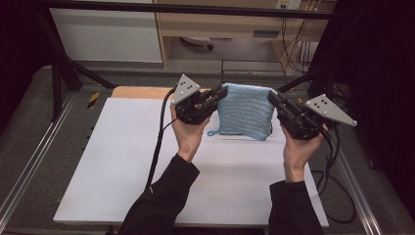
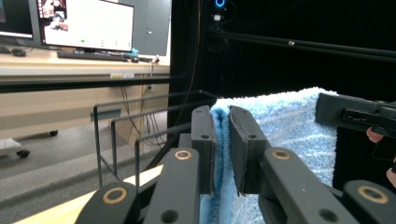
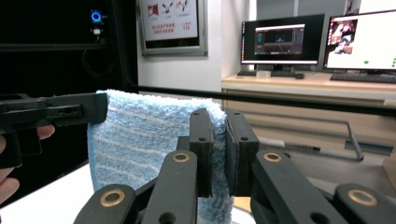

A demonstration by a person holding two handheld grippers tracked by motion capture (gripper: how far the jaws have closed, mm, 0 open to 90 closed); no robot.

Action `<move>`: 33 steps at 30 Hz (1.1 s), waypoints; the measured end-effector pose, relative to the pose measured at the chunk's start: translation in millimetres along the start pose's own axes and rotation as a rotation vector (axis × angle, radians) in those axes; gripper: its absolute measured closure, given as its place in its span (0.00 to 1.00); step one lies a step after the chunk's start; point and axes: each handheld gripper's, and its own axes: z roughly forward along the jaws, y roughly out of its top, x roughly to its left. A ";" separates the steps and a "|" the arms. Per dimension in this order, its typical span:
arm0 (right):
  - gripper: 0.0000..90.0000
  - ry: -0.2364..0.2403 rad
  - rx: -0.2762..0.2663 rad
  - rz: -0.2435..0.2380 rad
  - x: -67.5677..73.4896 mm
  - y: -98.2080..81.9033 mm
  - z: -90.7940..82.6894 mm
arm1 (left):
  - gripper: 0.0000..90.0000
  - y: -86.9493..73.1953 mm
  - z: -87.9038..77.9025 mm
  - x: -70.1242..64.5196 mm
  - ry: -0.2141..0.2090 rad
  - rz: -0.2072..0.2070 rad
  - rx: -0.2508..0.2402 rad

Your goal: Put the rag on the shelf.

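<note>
Blue terry towel hangs limp above the white surface; we clench its top corners in our left claw and right claw, since soft, light cloth sags

Fluffy blue terry cloth towel hangs over a smooth matt white tabletop.

Left gripper and right gripper raised side by side, fingers clamped, tips facing inward.
</note>
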 end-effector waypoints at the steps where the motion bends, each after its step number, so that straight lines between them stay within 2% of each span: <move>1: 0.93 -0.002 -0.005 -0.001 -0.8 2.5 1.0 | 0.89 2.1 1.2 0.1 0.000 -0.001 -0.003; 9: 0.93 -0.018 -0.039 -0.017 -6.7 21.8 8.4 | 0.90 18.2 10.7 0.0 0.003 0.008 -0.037; 21: 0.93 -0.035 -0.070 -0.035 -17.4 46.7 20.6 | 0.89 44.5 23.9 0.5 0.010 0.035 -0.060; 33: 0.93 -0.039 -0.110 -0.037 -27.5 68.8 36.2 | 0.89 70.8 37.9 8.5 0.009 0.011 -0.095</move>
